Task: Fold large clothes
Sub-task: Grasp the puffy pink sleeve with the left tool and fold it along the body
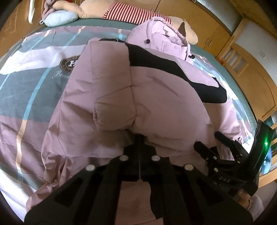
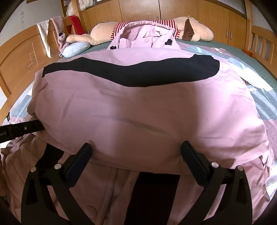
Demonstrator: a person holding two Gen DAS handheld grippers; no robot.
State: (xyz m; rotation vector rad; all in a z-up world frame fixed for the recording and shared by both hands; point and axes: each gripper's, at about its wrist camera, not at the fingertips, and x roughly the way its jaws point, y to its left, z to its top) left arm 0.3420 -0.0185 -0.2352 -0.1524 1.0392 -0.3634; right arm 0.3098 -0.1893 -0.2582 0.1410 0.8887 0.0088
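Note:
A large pink puffer coat (image 1: 155,90) with a black band (image 2: 131,72) lies partly folded on the bed, its hood (image 2: 145,38) towards the far side. My left gripper (image 1: 140,137) is shut, and its tips pinch the coat's fabric at the near fold, below a folded-in sleeve (image 1: 114,114). In the right wrist view its black body (image 2: 24,129) reaches in under the coat's left edge. My right gripper (image 2: 137,153) stands wide open at the near edge of the folded bulk, one finger on each side of it. The same gripper (image 1: 210,141) shows at the right in the left wrist view.
The bed has a grey, pink and blue patterned cover (image 1: 34,90). A big plush toy with a red-striped shirt (image 2: 190,29) and a pale blue cushion (image 2: 76,48) lie along the far side. A wooden headboard (image 2: 19,57) and wardrobes (image 2: 173,8) surround the bed.

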